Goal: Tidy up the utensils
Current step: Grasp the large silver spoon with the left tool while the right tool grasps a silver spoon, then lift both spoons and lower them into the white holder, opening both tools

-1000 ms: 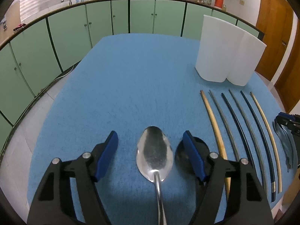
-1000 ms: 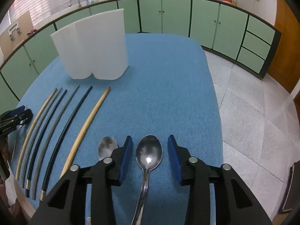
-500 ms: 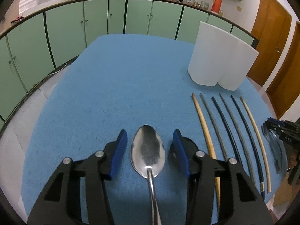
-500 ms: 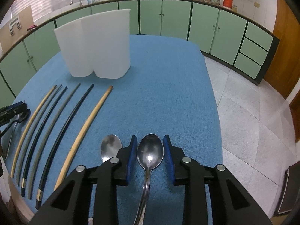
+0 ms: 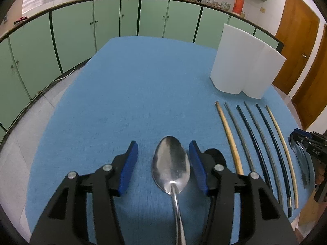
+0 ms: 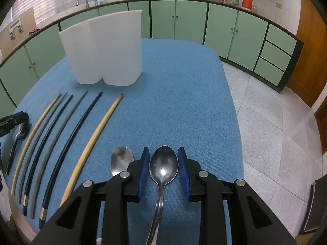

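We find each claw astride a spoon lying on the blue table (image 5: pixel 132 81), handle running back along the claw's own line. The left claw (image 5: pixel 162 145) stands half open, a gap beside its steel spoon (image 5: pixel 171 167). The right claw (image 6: pixel 162 151) sits close about the second steel spoon (image 6: pixel 163 167); we cannot tell whether it grips. The white utensil holder (image 6: pixel 102 51) stands ahead, between them.

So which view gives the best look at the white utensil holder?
The right wrist view: the white utensil holder stands large and whole there, both lobes and the rim line clear. The left wrist view shows the same holder at the right, also whole but nearer the warped edge.
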